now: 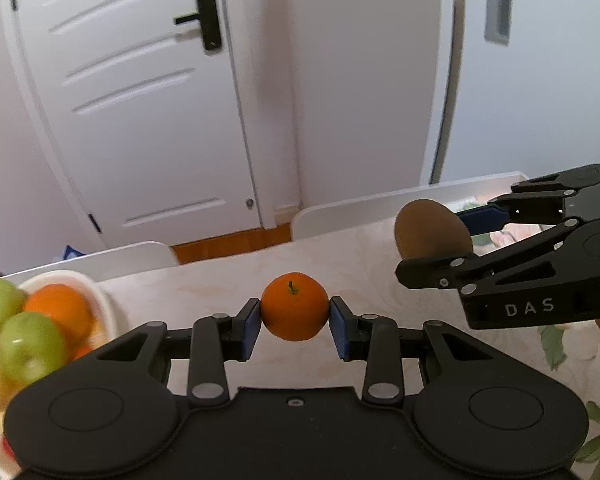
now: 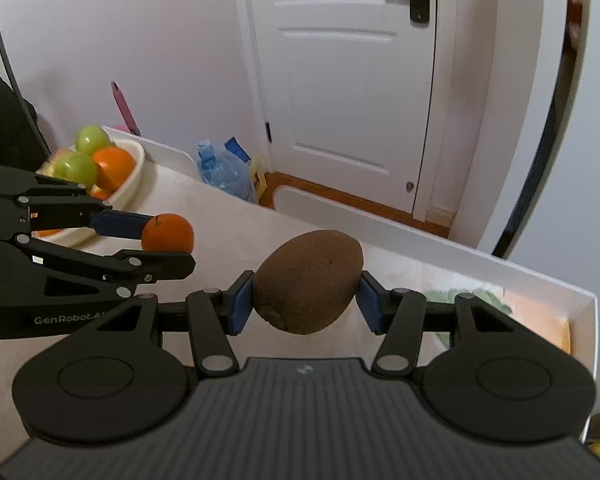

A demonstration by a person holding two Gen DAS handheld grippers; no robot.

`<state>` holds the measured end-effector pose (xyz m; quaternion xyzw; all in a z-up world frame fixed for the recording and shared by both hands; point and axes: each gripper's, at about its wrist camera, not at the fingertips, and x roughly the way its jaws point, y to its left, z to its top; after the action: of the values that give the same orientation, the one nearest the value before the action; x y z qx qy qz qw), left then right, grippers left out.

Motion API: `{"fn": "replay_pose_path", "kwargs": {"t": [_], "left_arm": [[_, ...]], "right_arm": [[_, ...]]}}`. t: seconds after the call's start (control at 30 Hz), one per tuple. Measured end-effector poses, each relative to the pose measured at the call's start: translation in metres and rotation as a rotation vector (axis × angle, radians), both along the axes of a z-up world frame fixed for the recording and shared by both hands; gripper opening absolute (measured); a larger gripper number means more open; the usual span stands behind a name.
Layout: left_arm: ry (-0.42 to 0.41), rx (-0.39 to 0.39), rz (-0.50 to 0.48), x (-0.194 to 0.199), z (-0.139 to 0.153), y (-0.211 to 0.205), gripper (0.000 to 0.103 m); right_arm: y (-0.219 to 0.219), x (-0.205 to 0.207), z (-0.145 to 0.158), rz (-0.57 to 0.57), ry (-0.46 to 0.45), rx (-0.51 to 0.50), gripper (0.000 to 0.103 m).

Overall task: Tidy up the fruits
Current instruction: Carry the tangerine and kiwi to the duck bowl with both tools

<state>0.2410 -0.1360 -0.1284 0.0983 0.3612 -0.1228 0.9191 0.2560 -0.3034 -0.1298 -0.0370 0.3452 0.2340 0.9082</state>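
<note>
While green apples [image 1: 32, 344] and oranges [image 1: 62, 312] fill the white bowl [image 1: 104, 304], left fingers [image 1: 249, 322] clench an orange [image 1: 295, 306], right fingers [image 2: 239, 300] a kiwi [image 2: 308, 280].

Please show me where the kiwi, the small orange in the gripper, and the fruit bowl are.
kiwi [image 2: 308, 282]: right wrist view, middle of its brown skin.
small orange [image 1: 294, 306]: left wrist view, centre, below the stem.
fruit bowl [image 2: 134, 176]: right wrist view, white outer wall near the rim.
</note>
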Motion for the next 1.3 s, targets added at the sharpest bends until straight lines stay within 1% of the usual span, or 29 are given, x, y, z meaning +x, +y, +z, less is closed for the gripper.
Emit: {"fn": "replay_pose_path", "kwargs": {"t": [0.17, 0.3, 0.5, 0.63, 0.8, 0.93, 1.07, 1.3], "left_arm": [[-0.028, -0.019, 0.052, -0.017, 0.022, 0.021, 0.041], [-0.046, -0.022, 0.094, -0.031, 0.037, 0.041, 0.041], [-0.069, -0.027, 0.159, -0.052, 0.060, 0.084, 0.041], [-0.074, -0.022, 0.195, -0.059, 0.068, 0.116, 0.041], [-0.063, -0.011, 0.216, -0.063, 0.069, 0.154, 0.041], [-0.048, -0.004, 0.221, -0.063, 0.062, 0.184, 0.041], [-0.031, -0.003, 0.215, -0.059, 0.054, 0.208, 0.041], [0.012, -0.002, 0.194, -0.051, 0.041, 0.238, 0.041]], "right_arm": [[0.012, -0.009, 0.023, 0.004, -0.017, 0.019, 0.069], [0.030, -0.017, 0.042, 0.024, -0.029, 0.029, 0.069], [0.069, -0.026, 0.067, 0.063, -0.041, 0.042, 0.069], [0.100, -0.033, 0.077, 0.088, -0.048, 0.045, 0.069], [0.141, -0.036, 0.084, 0.104, -0.048, 0.046, 0.069], [0.171, -0.035, 0.086, 0.105, -0.048, 0.041, 0.069], [0.200, -0.031, 0.087, 0.101, -0.044, 0.034, 0.069], [0.236, -0.025, 0.084, 0.094, -0.039, 0.025, 0.069]]}}
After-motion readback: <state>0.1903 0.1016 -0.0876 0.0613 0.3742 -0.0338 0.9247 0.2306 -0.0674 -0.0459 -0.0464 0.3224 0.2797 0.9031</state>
